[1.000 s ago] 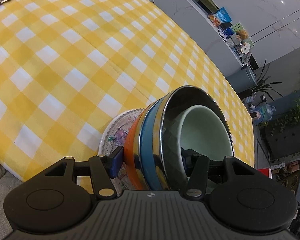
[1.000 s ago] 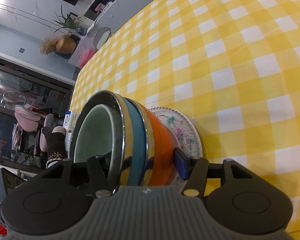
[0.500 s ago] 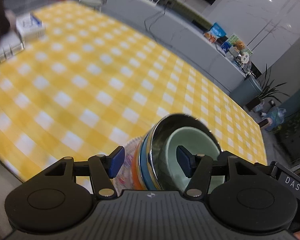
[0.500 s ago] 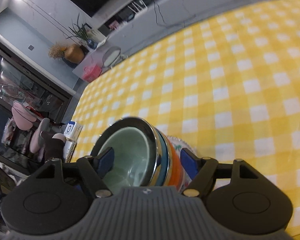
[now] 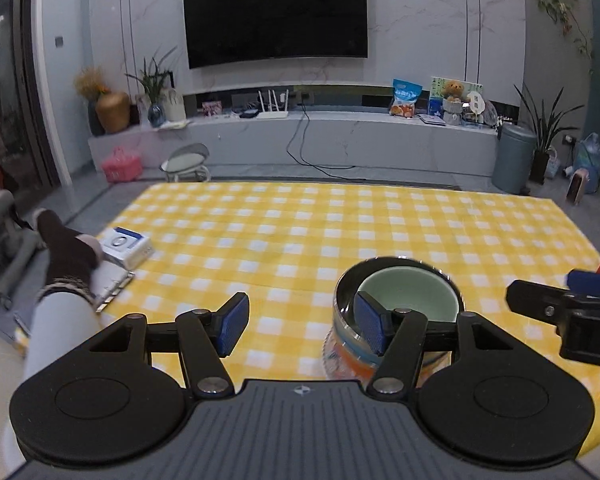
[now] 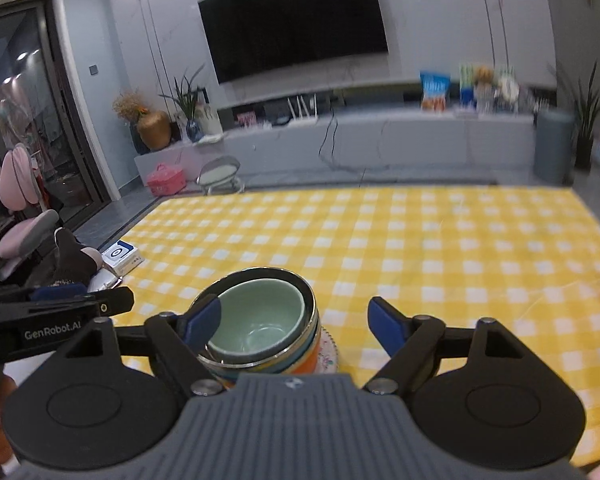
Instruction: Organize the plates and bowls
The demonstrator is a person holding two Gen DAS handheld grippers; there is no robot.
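Left wrist view: bowl stack (image 5: 396,316) upright (openings upward); left gripper (image 5: 300,324) opening, empty.

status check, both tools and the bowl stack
Left tool and right tool opening, nothing gripped. Bowl stack sits on patterned plate. Nothing in the way.

Dim indoor light, ceiling spot glare on the wall, fisheye-curved edges, right wrist view motion-blurred

Wall television (image 5: 275,12), yellow checked cloth (image 5: 340,224), pink basket (image 5: 122,165)
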